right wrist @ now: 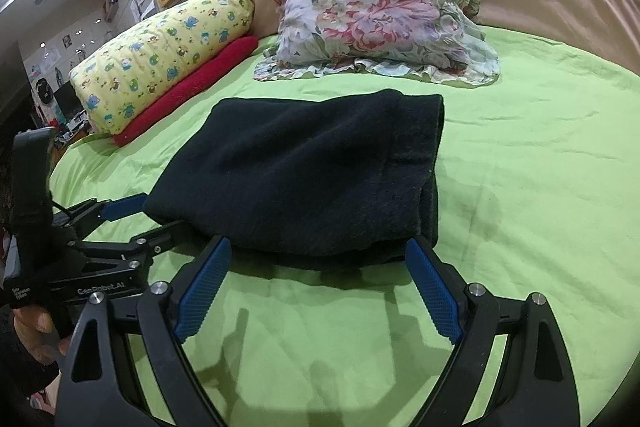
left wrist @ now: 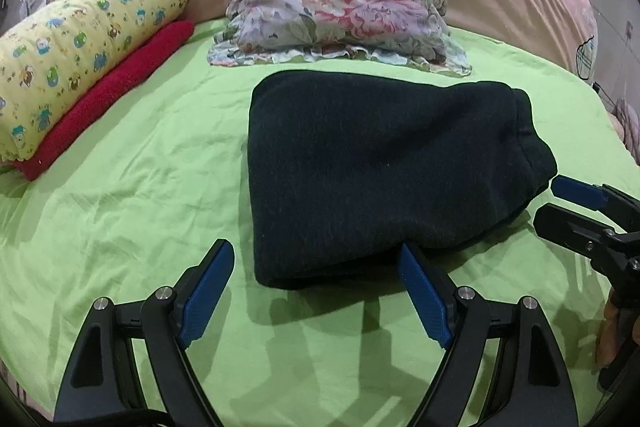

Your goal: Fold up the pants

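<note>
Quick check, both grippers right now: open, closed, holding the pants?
Left gripper: open, holding nothing, at the near edge of the folded dark pants.
Right gripper: open, holding nothing, also at the pants' near edge.

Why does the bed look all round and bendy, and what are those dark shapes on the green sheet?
Left wrist view: the fisheye lens curves the green sheet and blackens the corners; the dark shapes are the left gripper fingers' shadows, below the folded pants. Right wrist view: same bending, shadows under the right gripper, plus a white light streak glaring at upper left.
</note>
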A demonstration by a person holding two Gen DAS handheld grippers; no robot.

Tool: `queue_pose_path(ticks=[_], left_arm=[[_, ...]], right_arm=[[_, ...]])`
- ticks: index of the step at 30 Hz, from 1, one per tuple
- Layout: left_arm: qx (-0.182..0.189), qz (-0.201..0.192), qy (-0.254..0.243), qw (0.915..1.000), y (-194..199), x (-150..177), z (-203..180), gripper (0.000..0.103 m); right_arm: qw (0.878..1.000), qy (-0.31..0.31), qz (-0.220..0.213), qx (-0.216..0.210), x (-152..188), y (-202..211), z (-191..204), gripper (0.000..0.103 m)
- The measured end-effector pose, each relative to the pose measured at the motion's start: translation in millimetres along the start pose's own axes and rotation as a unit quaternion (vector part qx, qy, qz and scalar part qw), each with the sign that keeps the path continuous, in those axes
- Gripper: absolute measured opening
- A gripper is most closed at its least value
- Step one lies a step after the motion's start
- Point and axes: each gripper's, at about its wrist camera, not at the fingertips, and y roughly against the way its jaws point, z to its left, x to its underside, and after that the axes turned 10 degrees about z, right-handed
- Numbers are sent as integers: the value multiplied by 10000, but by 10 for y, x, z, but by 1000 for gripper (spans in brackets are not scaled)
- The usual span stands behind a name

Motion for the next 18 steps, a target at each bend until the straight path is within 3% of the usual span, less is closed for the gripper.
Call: queue_pose_path(ticks=[18], left_arm=[[122,9,-43,9999,91,-96,-53,85]], right_arm=[[10000,-62,-44,42,-27,84,-48,89]])
